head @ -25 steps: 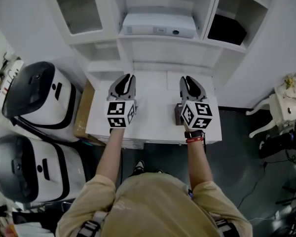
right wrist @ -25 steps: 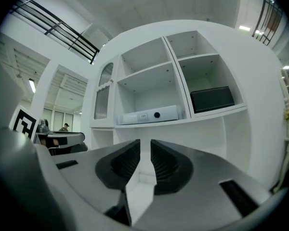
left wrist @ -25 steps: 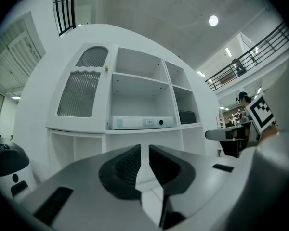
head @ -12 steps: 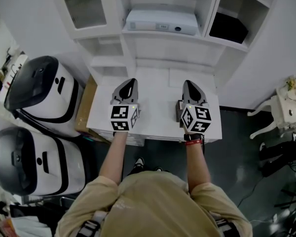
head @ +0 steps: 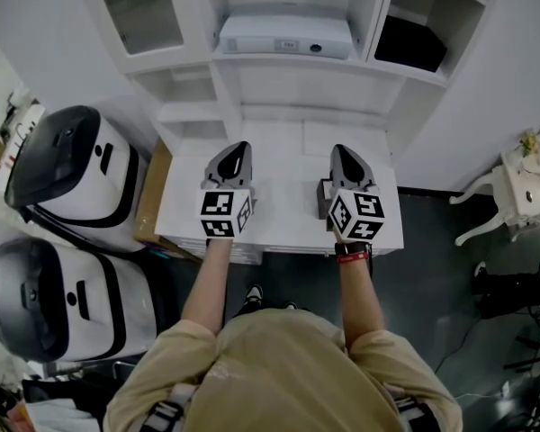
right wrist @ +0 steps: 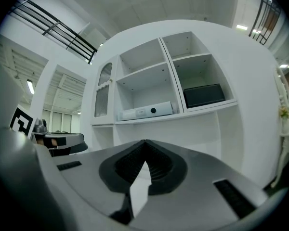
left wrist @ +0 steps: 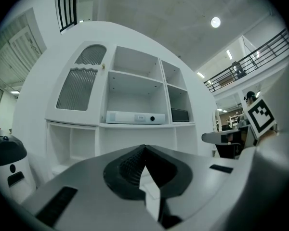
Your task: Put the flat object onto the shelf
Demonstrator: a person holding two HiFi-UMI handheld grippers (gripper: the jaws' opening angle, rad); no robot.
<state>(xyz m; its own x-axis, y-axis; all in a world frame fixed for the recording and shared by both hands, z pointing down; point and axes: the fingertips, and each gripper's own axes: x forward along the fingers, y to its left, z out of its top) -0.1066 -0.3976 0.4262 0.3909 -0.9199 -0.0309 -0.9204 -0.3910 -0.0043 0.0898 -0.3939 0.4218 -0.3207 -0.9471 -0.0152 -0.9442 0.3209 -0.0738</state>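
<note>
A flat white box (head: 285, 36) with a small dark lens lies on the middle shelf of the white cabinet; it also shows as the flat white box (left wrist: 135, 117) and the flat white box (right wrist: 145, 111) in the two gripper views. A flat black object (head: 411, 43) sits in the right compartment. My left gripper (head: 238, 148) and right gripper (head: 342, 149) hover side by side over the white tabletop (head: 288, 187), pointing at the cabinet. Both are shut with nothing between the jaws, as the left gripper (left wrist: 144, 147) and right gripper (right wrist: 145, 141) views confirm.
Two white-and-black rounded machines (head: 67, 174) (head: 54, 304) stand left of the table, with a cardboard box (head: 153, 196) beside it. A white ornate side table (head: 522, 192) stands at the right. The cabinet's left door (head: 141, 12) has a ribbed glass panel.
Both grippers' jaws have gone from slightly apart to fully closed. The grippers stay in nearly the same place over the table.
</note>
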